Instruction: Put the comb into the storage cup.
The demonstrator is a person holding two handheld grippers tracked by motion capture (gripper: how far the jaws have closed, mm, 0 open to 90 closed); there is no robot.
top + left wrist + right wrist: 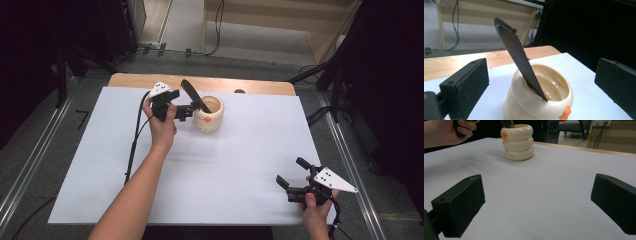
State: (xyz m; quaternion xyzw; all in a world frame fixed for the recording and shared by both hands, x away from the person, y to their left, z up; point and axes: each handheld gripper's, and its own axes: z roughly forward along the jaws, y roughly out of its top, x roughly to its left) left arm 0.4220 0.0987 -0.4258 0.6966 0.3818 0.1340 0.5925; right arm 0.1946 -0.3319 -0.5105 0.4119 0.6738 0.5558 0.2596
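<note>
A white sheet covers most of a wooden table, whose bare far strip borders grey floor, cables and dark stands. Just ahead of the left gripper, whose jaws stand released and wide apart, a cream ringed cup sits on the sheet. A black comb leans inside the cup, its upper end tilted out over the rim toward the gripper. The right gripper, also spread wide with nothing between its jaws, rests low at the near right corner, well apart from the cup.

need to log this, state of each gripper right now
left gripper: open, holding nothing, comb stands free in cup
right gripper: open, empty
</note>
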